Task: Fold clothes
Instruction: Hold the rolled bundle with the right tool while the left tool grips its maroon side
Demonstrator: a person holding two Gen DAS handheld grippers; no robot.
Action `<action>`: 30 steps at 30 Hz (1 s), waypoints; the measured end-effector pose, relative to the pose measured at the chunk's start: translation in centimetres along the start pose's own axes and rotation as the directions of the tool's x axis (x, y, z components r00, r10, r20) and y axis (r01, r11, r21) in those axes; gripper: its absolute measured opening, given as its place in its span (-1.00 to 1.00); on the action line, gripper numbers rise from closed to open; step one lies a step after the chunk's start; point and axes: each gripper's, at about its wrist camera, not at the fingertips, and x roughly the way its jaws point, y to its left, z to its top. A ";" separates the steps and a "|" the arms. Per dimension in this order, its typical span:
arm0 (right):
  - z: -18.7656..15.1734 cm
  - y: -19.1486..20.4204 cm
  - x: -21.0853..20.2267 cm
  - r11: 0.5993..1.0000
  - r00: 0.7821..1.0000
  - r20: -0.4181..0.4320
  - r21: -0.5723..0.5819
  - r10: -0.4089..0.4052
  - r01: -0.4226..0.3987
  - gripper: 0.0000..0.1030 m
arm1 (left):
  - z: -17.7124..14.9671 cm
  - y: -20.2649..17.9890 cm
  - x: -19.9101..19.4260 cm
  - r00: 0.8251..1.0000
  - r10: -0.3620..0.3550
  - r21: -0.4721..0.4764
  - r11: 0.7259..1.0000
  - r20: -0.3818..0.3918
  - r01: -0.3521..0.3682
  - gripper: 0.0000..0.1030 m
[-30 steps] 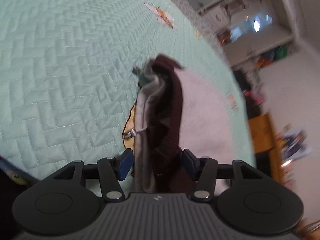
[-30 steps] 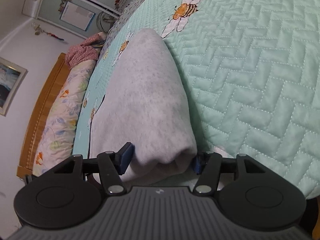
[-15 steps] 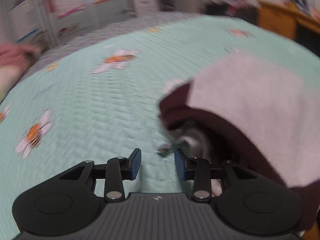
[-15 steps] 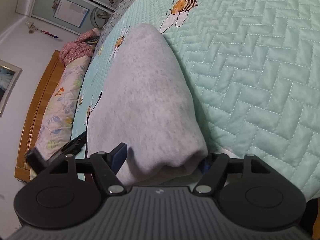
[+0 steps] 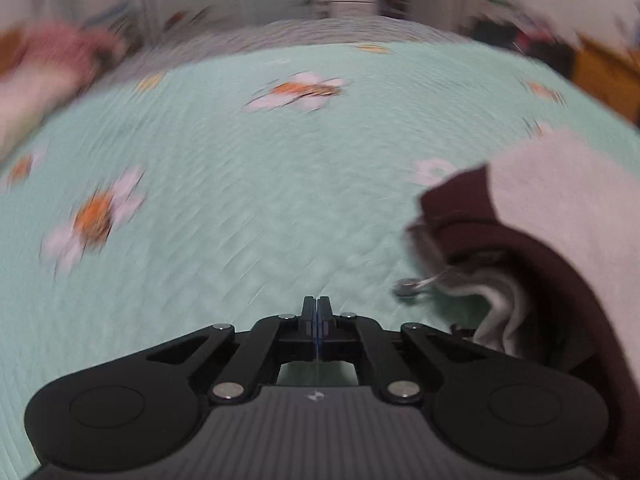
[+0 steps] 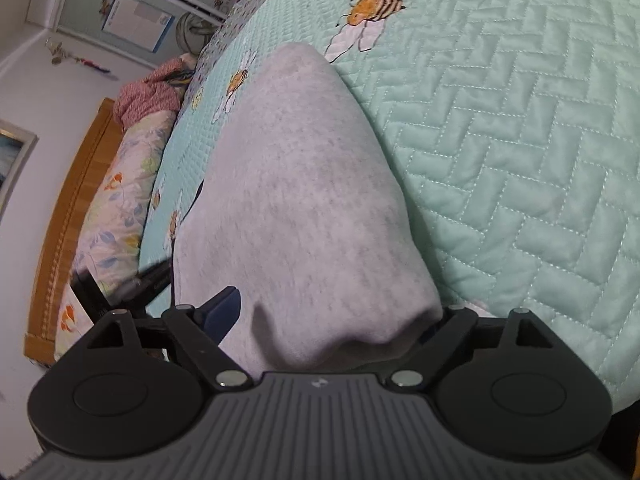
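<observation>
Left gripper (image 5: 316, 312): fingers pressed together, holding nothing, over the mint quilted bedspread (image 5: 240, 220). Grey garment (image 5: 560, 208) with maroon lining and a metal zip pull (image 5: 412, 286) lies at its 3 o'clock. View blurred.

Right gripper (image 6: 336, 320): fingers spread wide around the garment's folded end, which runs toward 12 o'clock; bee-and-daisy print (image 6: 370, 8) beyond. Wall posters illegible; no brand readable.

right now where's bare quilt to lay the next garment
Free: the wide quilt ahead of the shut left claw, between the bee prints and the sweater. Also the quilt right of the sweater in the right wrist view. Crowded: the headboard side, with a pillow and red cloth.
</observation>
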 end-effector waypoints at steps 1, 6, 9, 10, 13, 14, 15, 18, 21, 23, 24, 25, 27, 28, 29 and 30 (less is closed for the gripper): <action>0.0 -0.1 0.0 1.000 1.000 -0.001 0.004 0.005 -0.005 0.70 | -0.4 0.9 -0.9 1.000 -0.001 -0.074 0.997 0.006 0.002 -0.93; 0.2 -1.7 -0.2 0.992 0.996 0.013 0.095 0.084 -0.085 0.73 | -4.5 3.7 -6.7 0.987 -0.134 -0.457 0.875 0.092 0.162 -0.77; 0.4 -2.1 -0.1 0.987 0.993 0.003 0.104 0.122 -0.122 0.73 | -8.3 1.7 -9.1 0.930 -0.322 -0.597 0.717 0.177 0.361 -0.38; 0.4 -2.1 -0.1 0.987 0.991 -0.003 0.098 0.132 -0.131 0.73 | -9.6 0.4 -9.8 0.900 -0.383 -0.633 0.650 0.207 0.422 -0.28; 0.6 -2.6 -0.1 0.980 0.984 -0.031 0.092 0.178 -0.174 0.71 | -11.5 -4.0 -12.1 0.853 -0.483 -0.630 0.604 0.199 0.489 -0.25; 0.8 -2.9 -0.1 0.976 0.979 -0.041 0.099 0.198 -0.193 0.71 | -11.7 -5.3 -12.4 0.844 -0.500 -0.627 0.598 0.195 0.499 -0.24; 0.9 -3.3 -0.2 0.971 0.974 -0.051 0.109 0.220 -0.213 0.71 | -11.8 -6.5 -12.3 0.838 -0.517 -0.639 0.586 0.178 0.498 -0.23; 1.5 -3.8 0.2 0.958 0.961 -0.086 0.138 0.263 -0.250 0.72 | -10.7 -9.4 -9.8 0.794 -0.601 -0.668 0.553 0.096 0.499 -0.23; 2.0 -3.2 0.7 0.962 0.960 -0.120 0.131 0.254 -0.238 0.57 | -10.2 -11.4 -7.2 0.805 -0.582 -0.770 0.458 0.118 0.444 -0.17; 2.1 -3.3 0.6 0.968 0.966 -0.125 0.137 0.227 -0.209 0.11 | -10.5 -12.7 -6.4 0.820 -0.560 -0.827 0.402 0.119 0.394 -0.13; 2.2 -3.5 0.5 0.969 0.969 -0.122 0.151 0.214 -0.195 -0.02 | -10.5 -13.3 -6.2 0.823 -0.556 -0.849 0.376 0.113 0.370 -0.13; 2.1 -3.8 0.4 0.966 0.970 -0.115 0.169 0.215 -0.194 -0.20 | -10.7 -14.0 -6.2 0.818 -0.564 -0.858 0.358 0.114 0.367 -0.12; 1.9 -3.8 -0.1 0.960 0.969 -0.096 0.187 0.230 -0.209 -0.32 | -10.9 -15.0 -6.4 0.823 -0.559 -0.872 0.346 0.104 0.346 -0.06; 1.8 -3.8 -0.2 0.955 0.967 -0.088 0.201 0.238 -0.216 -0.35 | -11.0 -15.3 -6.4 0.830 -0.549 -0.885 0.334 0.098 0.325 0.03; 1.7 -3.7 -0.2 0.950 0.966 -0.081 0.219 0.245 -0.223 -0.37 | -10.9 -15.4 -6.4 0.840 -0.533 -0.895 0.319 0.102 0.311 0.08; 1.7 -3.7 -0.3 0.944 0.965 -0.074 0.236 0.253 -0.229 -0.37 | -10.6 -15.1 -6.5 0.853 -0.509 -0.899 0.311 0.115 0.307 0.11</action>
